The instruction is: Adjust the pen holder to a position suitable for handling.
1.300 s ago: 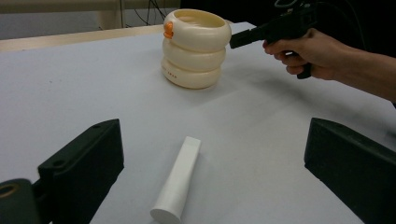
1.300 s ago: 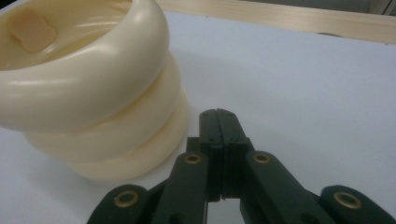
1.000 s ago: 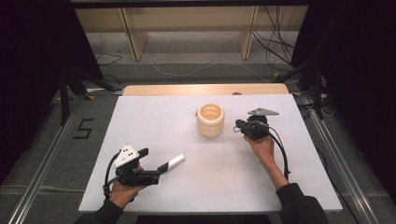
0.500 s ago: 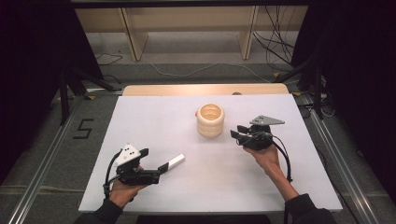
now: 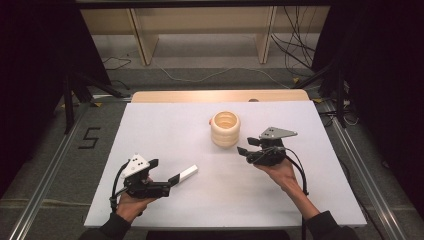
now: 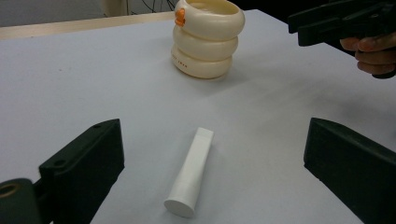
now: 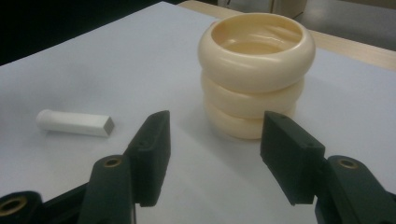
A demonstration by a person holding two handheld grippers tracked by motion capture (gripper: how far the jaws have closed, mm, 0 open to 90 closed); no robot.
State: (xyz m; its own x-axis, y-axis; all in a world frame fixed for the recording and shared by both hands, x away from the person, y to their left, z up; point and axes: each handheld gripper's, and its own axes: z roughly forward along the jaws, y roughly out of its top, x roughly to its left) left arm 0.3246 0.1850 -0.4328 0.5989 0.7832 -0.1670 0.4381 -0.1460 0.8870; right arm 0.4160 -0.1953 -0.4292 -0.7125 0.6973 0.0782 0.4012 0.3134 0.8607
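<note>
Backed off from the cup (image 5: 225,129) since a second ago: right gripper (image 5: 243,151), jaws just opened with nothing between them, now near the cup but apart, leaving it upright mid-table. Left gripper (image 5: 171,183) spread wide, unmoved, low over the table, straddling the white tube (image 6: 190,179) lying flat, likely lined up for a grab

Table (image 5: 165,125) brightly lit from above, dark surroundings, soft shadows, near jaws slightly blurred in gripper views

tube (image 5: 184,174) lies left of and nearer than the cup (image 5: 225,128).
</note>
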